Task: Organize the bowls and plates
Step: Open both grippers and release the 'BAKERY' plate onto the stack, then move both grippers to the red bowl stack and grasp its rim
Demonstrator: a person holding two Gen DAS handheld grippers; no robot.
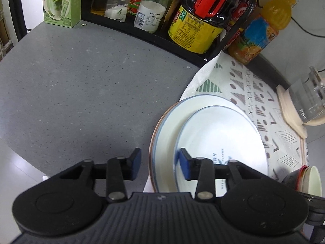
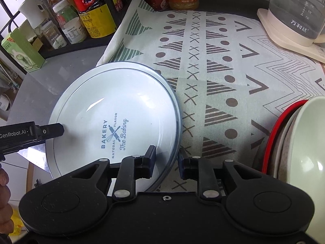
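A white plate printed "BAKERY" [image 2: 113,105] lies on top of a stack. In the left wrist view this top plate [image 1: 221,134] rests on a wider blue-rimmed plate [image 1: 172,122], with a brown-edged rim below. The stack sits half on a patterned cloth [image 2: 213,61], half on the grey counter [image 1: 81,81]. My left gripper [image 1: 160,162] is open and straddles the stack's left rim. One of its fingers [image 2: 54,130] reaches over the plate. My right gripper [image 2: 167,160] is open, with the stack's outer rim in the gap between its fingers. A pale green bowl [image 2: 304,142] nests in a red-rimmed bowl [image 2: 272,134] at the right.
A black rack [image 1: 142,34] with oil and sauce bottles lines the back. A green carton [image 1: 61,2] stands at its left and an orange juice bottle [image 1: 262,30] at its right. A glass kettle on a cream base [image 2: 294,20] sits far right. A hand [image 2: 4,183] shows at the left edge.
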